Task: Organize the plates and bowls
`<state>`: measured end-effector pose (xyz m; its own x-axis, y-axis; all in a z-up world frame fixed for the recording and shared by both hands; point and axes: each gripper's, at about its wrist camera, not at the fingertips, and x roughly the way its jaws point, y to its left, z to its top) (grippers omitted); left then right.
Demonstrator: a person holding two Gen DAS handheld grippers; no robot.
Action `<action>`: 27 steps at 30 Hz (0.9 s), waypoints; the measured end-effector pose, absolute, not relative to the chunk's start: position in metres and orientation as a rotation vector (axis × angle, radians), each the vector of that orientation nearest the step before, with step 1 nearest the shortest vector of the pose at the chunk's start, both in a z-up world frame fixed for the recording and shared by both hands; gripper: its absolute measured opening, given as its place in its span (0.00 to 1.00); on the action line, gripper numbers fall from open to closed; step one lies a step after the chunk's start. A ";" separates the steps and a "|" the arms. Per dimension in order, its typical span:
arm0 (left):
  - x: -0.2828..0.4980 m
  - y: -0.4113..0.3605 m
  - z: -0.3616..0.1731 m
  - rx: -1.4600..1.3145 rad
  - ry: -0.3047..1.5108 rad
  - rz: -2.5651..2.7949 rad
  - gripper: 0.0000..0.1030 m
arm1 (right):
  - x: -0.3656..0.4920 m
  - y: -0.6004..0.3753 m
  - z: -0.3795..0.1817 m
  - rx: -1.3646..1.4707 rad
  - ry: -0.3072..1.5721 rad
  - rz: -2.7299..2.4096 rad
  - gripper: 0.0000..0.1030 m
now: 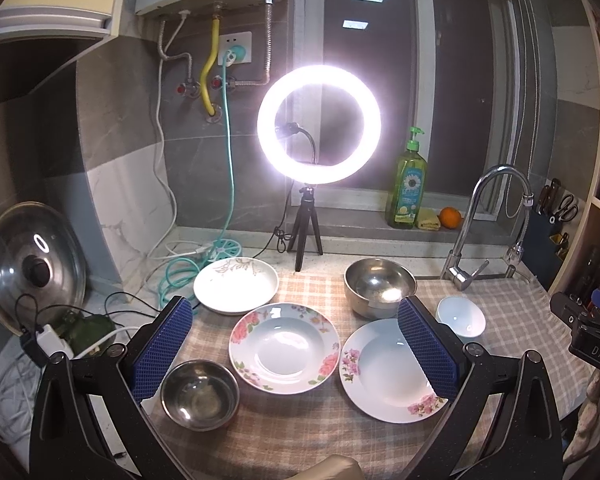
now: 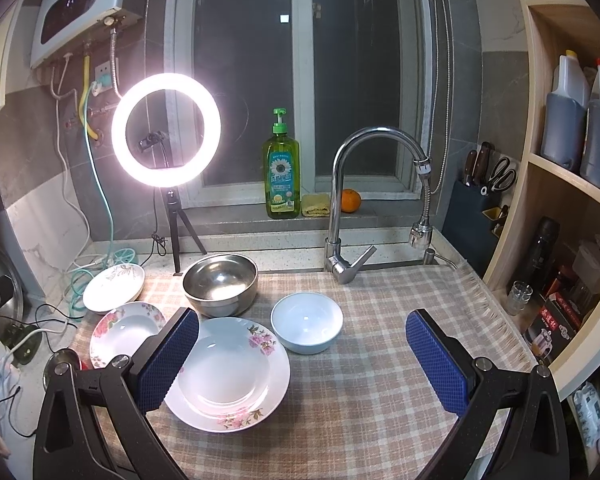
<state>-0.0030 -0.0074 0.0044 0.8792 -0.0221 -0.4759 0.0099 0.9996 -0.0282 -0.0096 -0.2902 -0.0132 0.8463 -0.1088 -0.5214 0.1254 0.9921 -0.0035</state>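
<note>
Evidently nothing is gripped: the left gripper (image 1: 296, 344) and right gripper (image 2: 302, 360) hover with fingers wide, ready to pick; three plates and three bowls lie spread singly on the checked cloth (image 2: 380, 420) covering the desk, the pink-flowered plate (image 2: 228, 376) at 9 o'clock of the white bowl (image 2: 306, 328), unstacked

Three plates (image 1: 284, 347), three bowls (image 1: 379, 285), one ring light (image 1: 319, 124), one soap bottle (image 1: 410, 188), perhaps two jugs (image 2: 564, 120).

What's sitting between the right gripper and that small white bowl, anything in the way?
Nothing visible. The right gripper hangs open above the checked cloth, and the small white bowl stands just ahead between its fingers. The pink-flowered plate lies beside the bowl, to its left.
</note>
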 end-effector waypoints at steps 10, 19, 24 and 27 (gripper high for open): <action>0.000 -0.006 0.003 -0.028 0.495 -0.019 0.99 | -0.009 -0.290 -0.014 0.030 0.551 -0.124 0.99; 0.001 -0.007 0.000 -0.023 0.493 -0.023 0.99 | -0.009 -0.292 -0.016 0.032 0.552 -0.124 0.99; 0.000 -0.007 -0.001 -0.023 0.493 -0.024 0.99 | -0.009 -0.292 -0.016 0.032 0.553 -0.124 0.99; 0.000 -0.007 -0.001 -0.023 0.491 -0.024 0.99 | -0.008 -0.292 -0.016 0.032 0.553 -0.124 0.99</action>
<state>0.0003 -0.0070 -0.0010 0.8814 -0.0290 -0.4716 0.0177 0.9994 -0.0283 -0.0085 -0.2917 -0.0158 0.8436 -0.1086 -0.5258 0.1256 0.9921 -0.0034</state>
